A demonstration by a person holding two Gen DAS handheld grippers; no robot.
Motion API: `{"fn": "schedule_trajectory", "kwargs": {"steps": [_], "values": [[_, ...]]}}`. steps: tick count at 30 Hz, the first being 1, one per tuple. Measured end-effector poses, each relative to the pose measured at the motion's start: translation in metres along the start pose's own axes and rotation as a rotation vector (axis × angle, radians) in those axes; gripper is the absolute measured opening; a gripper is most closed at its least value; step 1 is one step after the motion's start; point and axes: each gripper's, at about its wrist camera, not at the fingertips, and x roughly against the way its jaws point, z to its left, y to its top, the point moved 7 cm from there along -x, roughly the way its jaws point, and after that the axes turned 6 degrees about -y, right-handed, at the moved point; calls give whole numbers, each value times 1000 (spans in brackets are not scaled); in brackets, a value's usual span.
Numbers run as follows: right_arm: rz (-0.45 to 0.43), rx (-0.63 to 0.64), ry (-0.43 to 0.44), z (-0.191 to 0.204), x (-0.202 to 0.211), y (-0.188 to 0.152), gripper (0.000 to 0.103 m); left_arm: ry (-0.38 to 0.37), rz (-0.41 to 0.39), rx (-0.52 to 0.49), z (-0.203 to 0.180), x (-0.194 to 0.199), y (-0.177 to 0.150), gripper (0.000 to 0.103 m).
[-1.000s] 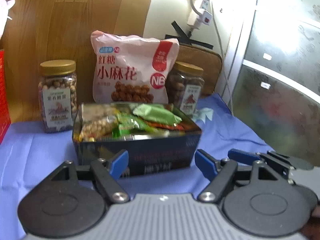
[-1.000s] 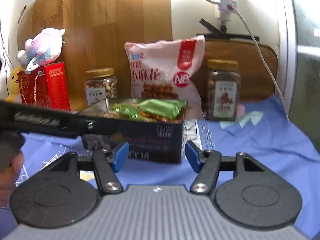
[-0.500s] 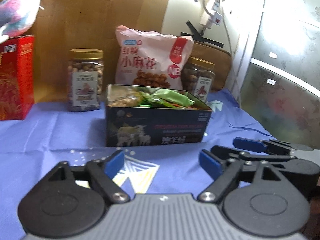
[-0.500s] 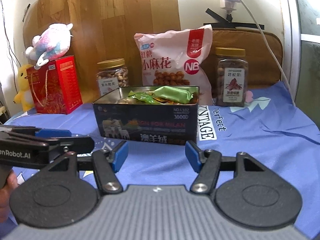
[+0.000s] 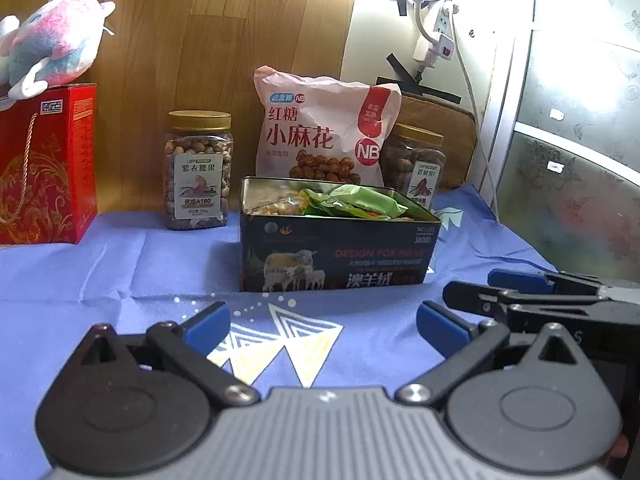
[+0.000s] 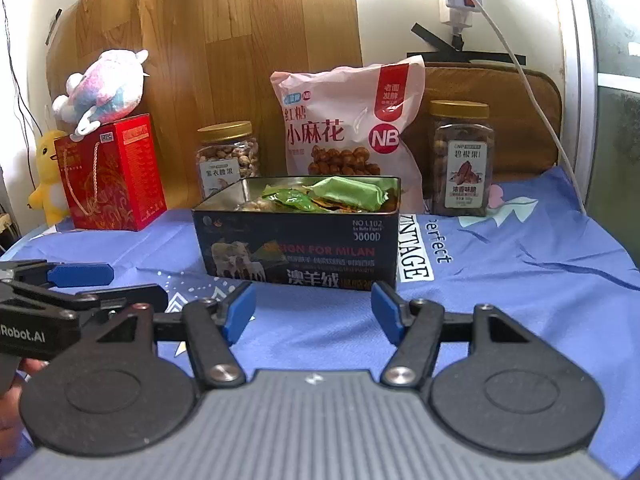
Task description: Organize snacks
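Note:
A dark tin box (image 5: 340,256) (image 6: 296,252) stands on the blue cloth, filled with green-wrapped snacks (image 5: 356,202) (image 6: 340,196) and nuts. Behind it stand a pink snack bag (image 5: 320,140) (image 6: 344,128), a nut jar on the left (image 5: 198,172) (image 6: 226,156) and a darker jar on the right (image 5: 416,164) (image 6: 460,160). My left gripper (image 5: 322,320) is open and empty, well in front of the tin. My right gripper (image 6: 314,312) is open and empty, just in front of the tin. Each gripper shows at the edge of the other's view.
A red gift box (image 5: 44,164) (image 6: 112,172) with a plush toy (image 5: 52,56) (image 6: 104,88) on top stands at the left. A yellow duck toy (image 6: 48,176) is beside it. A power strip and cable (image 5: 436,36) hang on the wall at the right.
Both grippers have pulled back from the tin, which now looks farther away. Both stay open and empty.

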Motion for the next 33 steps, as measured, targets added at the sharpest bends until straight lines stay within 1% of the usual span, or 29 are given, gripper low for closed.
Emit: {"fn": "schedule_trajectory", "kwargs": {"steps": [7,12,18,22,27,33], "values": [[-11,2,1,3,7,1,68,8,21,4,-2,2,-5,103],[-14,3,6,5,12,1,69,36,47,11,-1,3,-7,103],[-3,-4,7,9,15,-4,70,72,61,24,4,3,-8,103],[12,-35,22,6,16,-8,71,110,48,7,2,6,-6,103],[-9,-40,19,5,23,-7,73,111,16,16,1,14,-1,103],[-26,-82,14,-3,28,-5,75,163,-5,-4,0,18,4,103]]}}
